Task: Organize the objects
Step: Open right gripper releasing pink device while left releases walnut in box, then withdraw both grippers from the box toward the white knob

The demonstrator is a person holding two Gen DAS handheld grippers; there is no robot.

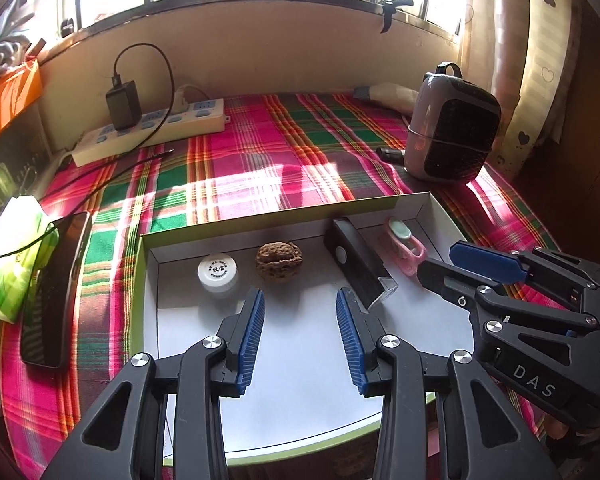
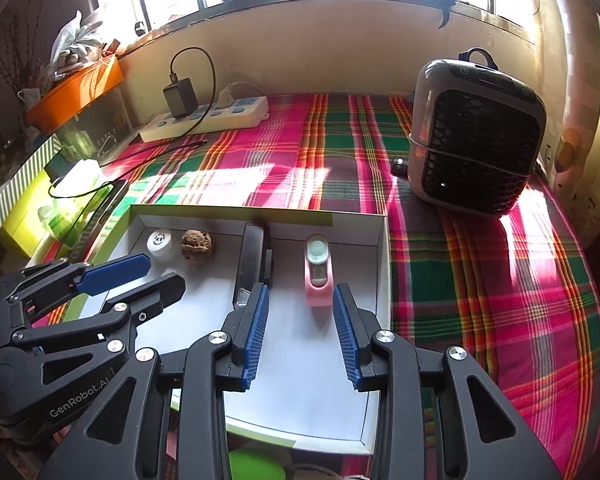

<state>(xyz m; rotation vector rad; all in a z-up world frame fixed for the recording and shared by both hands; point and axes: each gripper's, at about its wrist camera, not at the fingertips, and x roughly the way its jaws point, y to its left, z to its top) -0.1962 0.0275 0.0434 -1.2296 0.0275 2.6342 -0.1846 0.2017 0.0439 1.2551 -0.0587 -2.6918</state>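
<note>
A shallow white box (image 1: 440, 216) (image 2: 382, 264) lies on the plaid cloth. Inside, from left to right, are a white bottle (image 1: 218, 274) (image 2: 160, 243), a walnut (image 1: 278, 260) (image 2: 197, 245), a black stapler-like bar (image 1: 354, 262) (image 2: 252, 256) and a pink nail clipper (image 1: 406, 245) (image 2: 318, 276). My left gripper (image 1: 300, 300) is open and empty over the box floor, just short of the walnut. My right gripper (image 2: 300, 298) is open and empty, with its fingertips on either side of the near end of the pink clipper. Each gripper shows in the other's view: right (image 1: 448, 264), left (image 2: 160, 270).
A grey heater (image 1: 452, 128) (image 2: 476, 136) stands at the back right with a small black object (image 1: 390, 155) beside it. A white power strip (image 1: 148, 130) (image 2: 204, 118) with a black charger lies at the back left. A phone (image 1: 56, 288) and a green bag (image 1: 16, 248) lie left of the box.
</note>
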